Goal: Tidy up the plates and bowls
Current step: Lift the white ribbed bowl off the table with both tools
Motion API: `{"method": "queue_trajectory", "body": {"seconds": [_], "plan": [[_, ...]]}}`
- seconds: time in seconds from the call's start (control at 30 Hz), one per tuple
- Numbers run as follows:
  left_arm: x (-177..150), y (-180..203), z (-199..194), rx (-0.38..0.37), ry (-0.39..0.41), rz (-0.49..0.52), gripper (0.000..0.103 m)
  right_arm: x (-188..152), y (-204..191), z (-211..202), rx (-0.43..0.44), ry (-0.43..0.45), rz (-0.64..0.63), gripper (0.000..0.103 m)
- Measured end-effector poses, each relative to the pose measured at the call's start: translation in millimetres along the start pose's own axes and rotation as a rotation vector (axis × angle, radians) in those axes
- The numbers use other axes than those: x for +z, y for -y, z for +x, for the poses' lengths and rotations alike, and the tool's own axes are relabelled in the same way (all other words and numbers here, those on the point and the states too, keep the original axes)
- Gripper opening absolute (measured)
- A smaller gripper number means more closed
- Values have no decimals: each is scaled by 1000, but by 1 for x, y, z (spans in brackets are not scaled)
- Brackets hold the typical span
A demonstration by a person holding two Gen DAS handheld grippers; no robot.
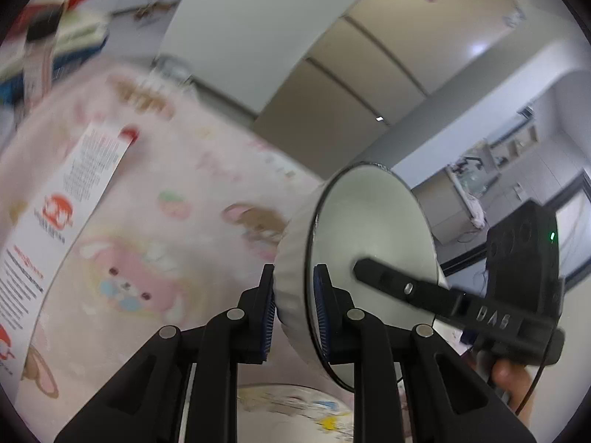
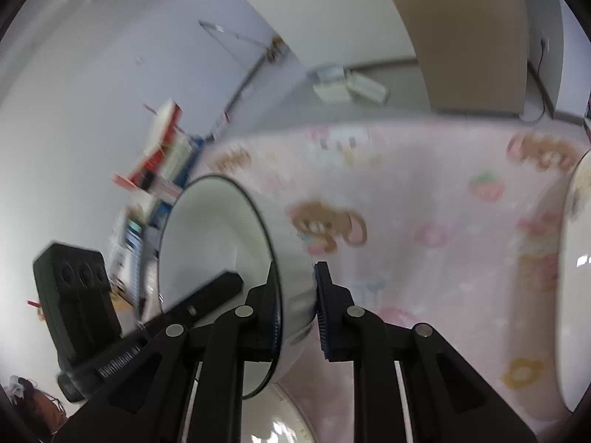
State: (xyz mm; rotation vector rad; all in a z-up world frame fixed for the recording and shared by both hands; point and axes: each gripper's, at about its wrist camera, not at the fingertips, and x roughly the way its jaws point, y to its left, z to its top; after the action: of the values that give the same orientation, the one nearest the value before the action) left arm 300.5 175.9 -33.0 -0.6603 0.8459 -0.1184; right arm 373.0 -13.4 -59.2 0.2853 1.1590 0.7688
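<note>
One white bowl (image 1: 369, 229) with a thin dark rim hangs tipped on its side above the pink cartoon cloth (image 1: 177, 221). My left gripper (image 1: 293, 295) is shut on the bowl's near wall, one pad outside and one inside. From the right, a finger (image 1: 388, 280) of the other gripper lies across the bowl's inside. In the right wrist view my right gripper (image 2: 295, 295) pinches the wall of the bowl (image 2: 210, 236) in the same way, and the left gripper's finger (image 2: 218, 288) reaches in from the left.
A patterned plate (image 1: 295, 406) lies on the cloth under the bowl, and shows again as a plate (image 2: 280, 424) at the bottom edge. Another white dish (image 2: 576, 277) sits at the right. A printed leaflet (image 1: 55, 221) lies left; stacked books (image 2: 159, 170) stand beyond the cloth.
</note>
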Motion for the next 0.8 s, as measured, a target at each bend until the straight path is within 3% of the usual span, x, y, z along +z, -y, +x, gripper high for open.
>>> {"method": "queue_trajectory", "body": {"seconds": [0.23,0.5,0.8], "plan": [[-1,62,-50,-65,122,115,19,-9,-31,-83,-1,176,-92,16],[-22,125,-115,-137,249,260,15,-51,-56,-168,-7,364,-225,16],[-63,190,-155,-152,355,414,15,-96,-48,-231,0,514,-254,15]]}}
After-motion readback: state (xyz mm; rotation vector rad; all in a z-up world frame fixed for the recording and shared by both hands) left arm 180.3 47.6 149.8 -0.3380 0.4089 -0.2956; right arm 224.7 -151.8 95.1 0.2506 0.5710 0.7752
